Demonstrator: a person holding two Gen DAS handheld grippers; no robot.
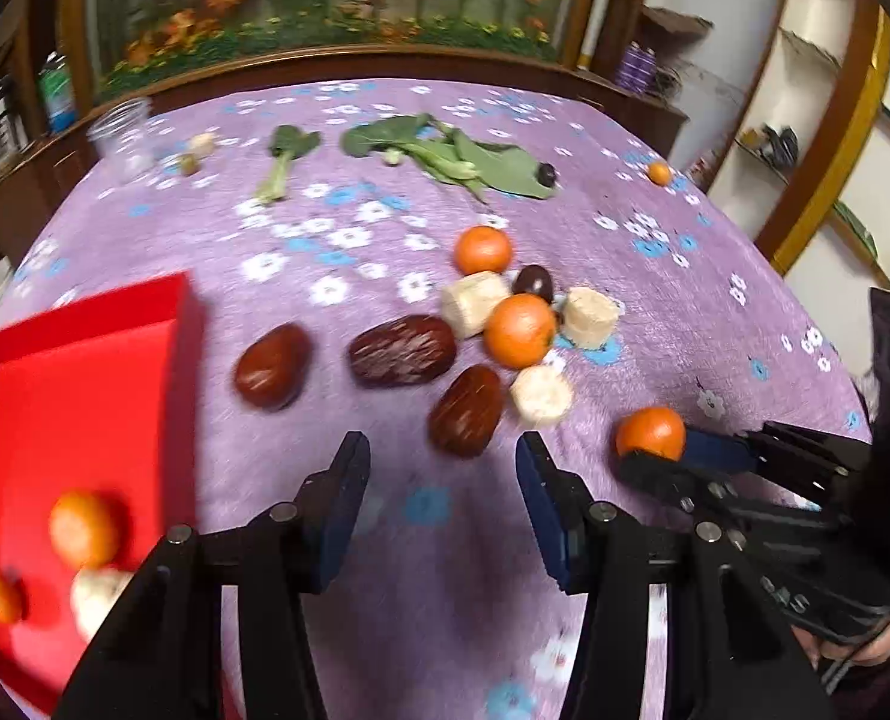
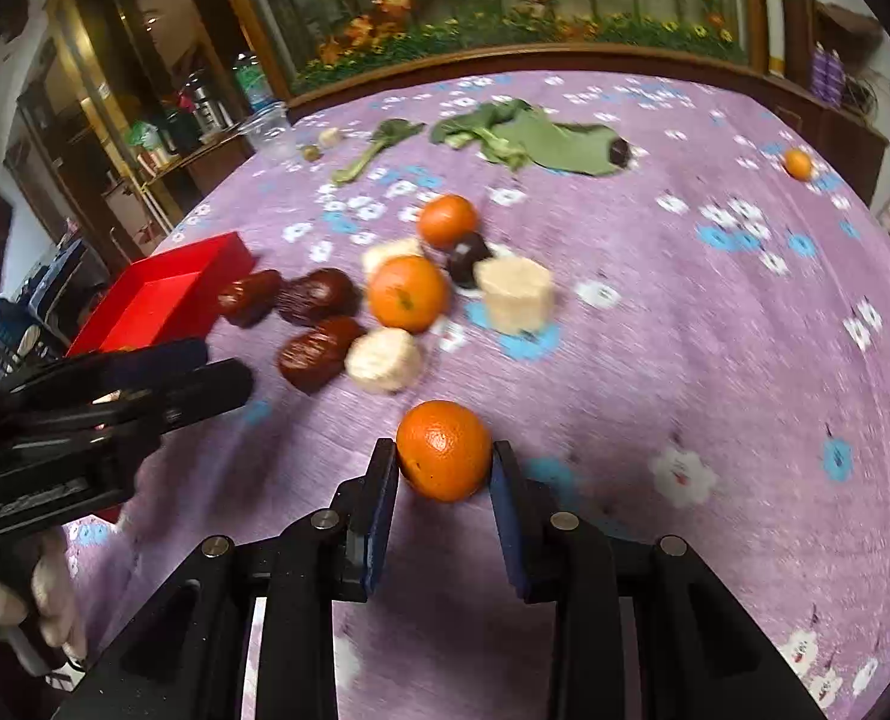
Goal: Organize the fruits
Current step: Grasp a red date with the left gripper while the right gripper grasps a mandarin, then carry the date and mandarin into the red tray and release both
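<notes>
In the left wrist view, the left gripper (image 1: 443, 468) hangs over the purple flowered tabletop (image 1: 673, 312) with its jaws spread wide and nothing between them. Just ahead of the jaws lies a dark red date (image 1: 466, 411), with two more dates (image 1: 402, 350) (image 1: 272, 365) further left and a cut banana piece (image 1: 541, 394) beside it on the right. Behind them sit two oranges (image 1: 519, 330) (image 1: 483, 249), two more banana pieces and a small dark fruit. The red tray (image 1: 84, 372) stands at the left and holds two oranges (image 1: 83, 528) and a pale banana piece (image 1: 98, 597). At the right the right gripper (image 1: 667, 456) reaches in from the side with an orange (image 1: 650, 432) at its tips. Green leaves (image 1: 493, 162) lie far back on the tabletop. In the right wrist view, the right gripper (image 2: 445, 462) has its jaws partly closed about the orange (image 2: 443, 450), one blue pad at each side of the fruit; the left pad touches it, while at the right pad I cannot tell touch from a thin gap. The fruit rests on the tabletop (image 2: 715, 330). The left gripper (image 2: 204, 372) shows at the left edge, near the red tray (image 2: 168, 294). The pile of dates (image 2: 318, 351), banana pieces (image 2: 514, 294) and oranges (image 2: 407, 293) lies between tray and held fruit, and a lone small orange (image 2: 797, 164) sits far right.
</notes>
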